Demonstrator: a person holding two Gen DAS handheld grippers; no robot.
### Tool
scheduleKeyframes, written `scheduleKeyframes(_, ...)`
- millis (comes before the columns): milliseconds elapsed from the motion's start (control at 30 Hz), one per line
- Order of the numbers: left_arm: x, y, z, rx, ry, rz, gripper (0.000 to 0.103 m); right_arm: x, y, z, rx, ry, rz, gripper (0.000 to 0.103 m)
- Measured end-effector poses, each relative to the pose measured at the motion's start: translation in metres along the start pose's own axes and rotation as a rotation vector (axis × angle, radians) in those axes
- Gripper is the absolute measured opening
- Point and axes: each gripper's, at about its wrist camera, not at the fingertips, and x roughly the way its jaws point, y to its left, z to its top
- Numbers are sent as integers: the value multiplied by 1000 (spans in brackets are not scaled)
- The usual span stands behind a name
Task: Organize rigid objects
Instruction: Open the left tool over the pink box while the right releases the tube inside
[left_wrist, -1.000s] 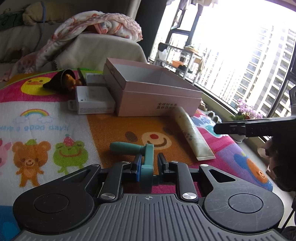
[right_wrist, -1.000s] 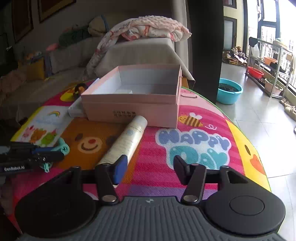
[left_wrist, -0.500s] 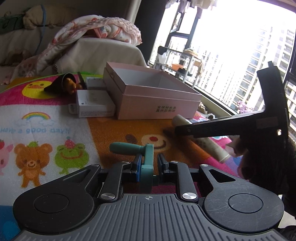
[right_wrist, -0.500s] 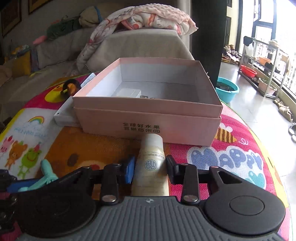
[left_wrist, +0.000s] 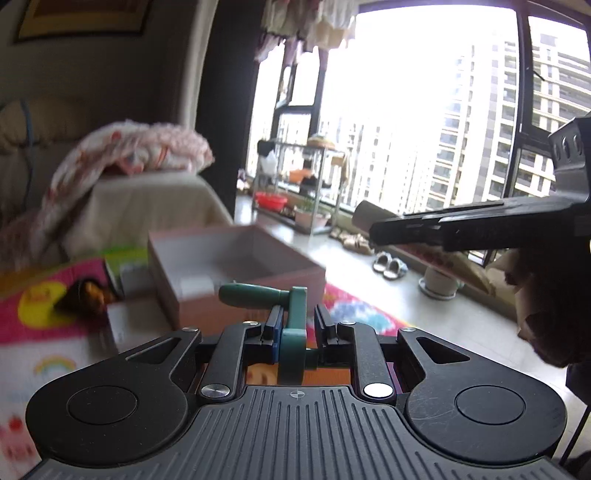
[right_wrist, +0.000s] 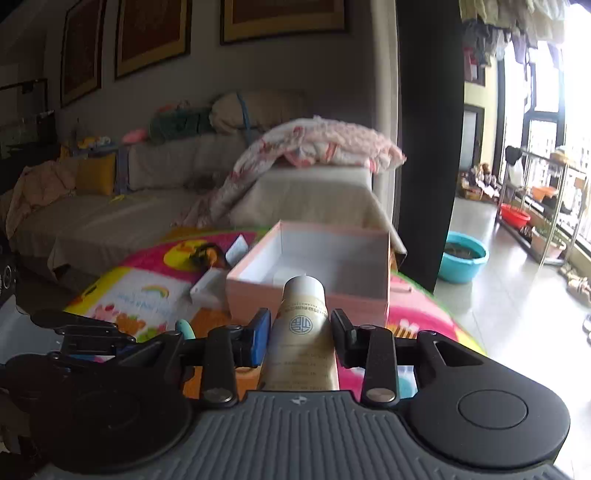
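Left gripper (left_wrist: 295, 326): clenched on a teal T-shaped tool (left_wrist: 291, 325); its crossbar stands upright between the fingers, and the round handle sticks out to the left just ahead of the fingertips.
Right gripper (right_wrist: 300, 332): clamped around a cream tube (right_wrist: 303, 332), which runs forward along the fingers with its white cap pointing away, toward the box.
Pink box (right_wrist: 314, 273): open-topped, directly ahead of the right gripper and lower; ahead and slightly left of the left gripper. A small white item lies inside on its floor, too blurred to identify.
Play mat (right_wrist: 136, 291): a bright children's mat with a rainbow, a yellow duck and cartoon animals, spread below both grippers and under the box.
Beside the box: a white flat carton (right_wrist: 205, 286) touches its left side, and a dark orange-and-black toy (left_wrist: 86, 297) lies farther left on the mat.
Sofa (right_wrist: 110, 218): beyond the mat, ahead-left of the right gripper, with cushions and loose clothes on it.
Floral blanket (right_wrist: 317, 147): heaped on the sofa arm behind the box.
Walls: three framed pictures hang above the sofa.
Right side of the room: tiled floor, a blue basin (right_wrist: 463, 260), a metal rack (left_wrist: 299, 181) by a tall window, and high-rise blocks outside.
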Motion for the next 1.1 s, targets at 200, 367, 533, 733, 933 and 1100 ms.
scheduleKeyframes(200, 43, 15, 111, 102, -140, -15, 22, 39, -24, 69, 15, -158, -84, 35)
scheduleKeyframes(367, 112, 49, 122, 22, -41, 40, 22, 83, -50, 80, 45, -149, -134, 65)
scheduleKeyframes(533, 107, 89, 63, -88, -42, 109, 23, 81, -57, 14, 63, -75, -120, 75)
scheduleKeyframes(733, 88, 145, 1, -229, 55, 297, 23, 87, -32, -50, 39, 69, -59, 76)
scheduleKeyframes(933, 65, 165, -19, -324, 83, 343, 23, 86, -4, -67, 112, 84, 78, 76)
scheduleKeyframes(1100, 64, 159, -19, -313, 107, 337, 23, 83, 11, -75, 91, 105, 93, 76)
